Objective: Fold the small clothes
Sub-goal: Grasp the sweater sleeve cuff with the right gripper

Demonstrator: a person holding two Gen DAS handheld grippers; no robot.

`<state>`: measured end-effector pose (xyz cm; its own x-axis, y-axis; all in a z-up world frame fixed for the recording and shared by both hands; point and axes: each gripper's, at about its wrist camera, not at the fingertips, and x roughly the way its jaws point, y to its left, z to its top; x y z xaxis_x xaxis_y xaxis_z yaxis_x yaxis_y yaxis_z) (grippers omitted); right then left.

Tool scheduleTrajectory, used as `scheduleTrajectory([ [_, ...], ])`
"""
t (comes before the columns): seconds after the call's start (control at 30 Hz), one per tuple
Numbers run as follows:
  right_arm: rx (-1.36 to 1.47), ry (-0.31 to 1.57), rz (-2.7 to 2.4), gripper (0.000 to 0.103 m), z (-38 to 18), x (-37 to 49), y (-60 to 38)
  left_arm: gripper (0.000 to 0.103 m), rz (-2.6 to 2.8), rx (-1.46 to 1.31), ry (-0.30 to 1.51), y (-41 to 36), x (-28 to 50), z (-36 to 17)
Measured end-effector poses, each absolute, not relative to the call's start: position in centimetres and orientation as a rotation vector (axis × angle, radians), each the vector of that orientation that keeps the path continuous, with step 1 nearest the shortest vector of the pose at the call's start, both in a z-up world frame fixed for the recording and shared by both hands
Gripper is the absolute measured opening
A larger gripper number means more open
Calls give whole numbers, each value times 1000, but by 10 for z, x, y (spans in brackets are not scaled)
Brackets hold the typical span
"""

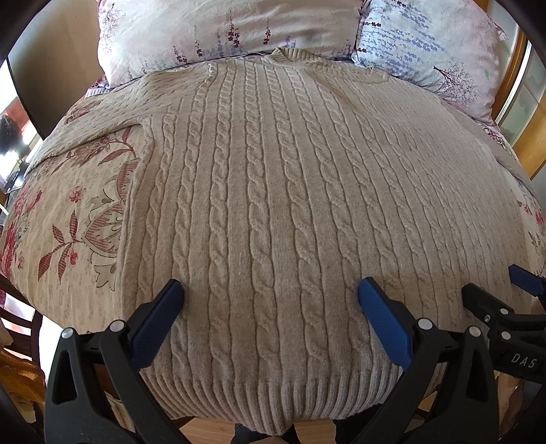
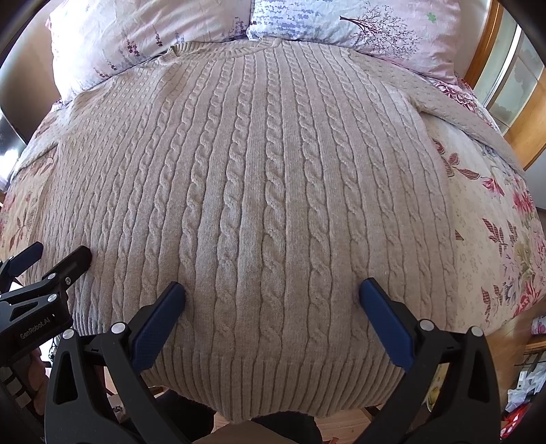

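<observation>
A beige cable-knit sweater [image 1: 273, 191] lies flat and spread out on a bed, collar far from me, ribbed hem [image 1: 273, 399] hanging over the near edge. My left gripper [image 1: 271, 290] hovers open over the hem's left half, nothing between its blue pads. In the right wrist view the same sweater [image 2: 259, 191] fills the frame, and my right gripper [image 2: 272, 290] stands open above the hem's right half. The right gripper [image 1: 501, 287] shows at the left view's right edge; the left gripper [image 2: 61, 254] shows at the right view's left edge. One sleeve [image 2: 460, 112] stretches out to the far right.
A floral quilt [image 1: 68, 218] covers the bed beneath the sweater. Two flowered pillows [image 1: 221, 30] [image 1: 426, 44] lie past the collar. A wooden frame [image 2: 491, 44] stands at the far right. Wooden floor [image 2: 518, 338] and small clutter show low on the right.
</observation>
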<state>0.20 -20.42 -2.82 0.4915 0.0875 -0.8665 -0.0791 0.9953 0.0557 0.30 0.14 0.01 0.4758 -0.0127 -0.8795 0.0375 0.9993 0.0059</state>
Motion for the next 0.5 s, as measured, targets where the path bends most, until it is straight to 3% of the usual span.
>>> scheduleTrajectory([
  [0.17, 118, 1026, 134, 101, -22, 9, -219, 101, -43, 21, 1067, 2, 10, 3],
  [0.5, 633, 845, 23, 72, -2, 66, -363, 101, -75, -143, 1011, 17, 53, 20],
])
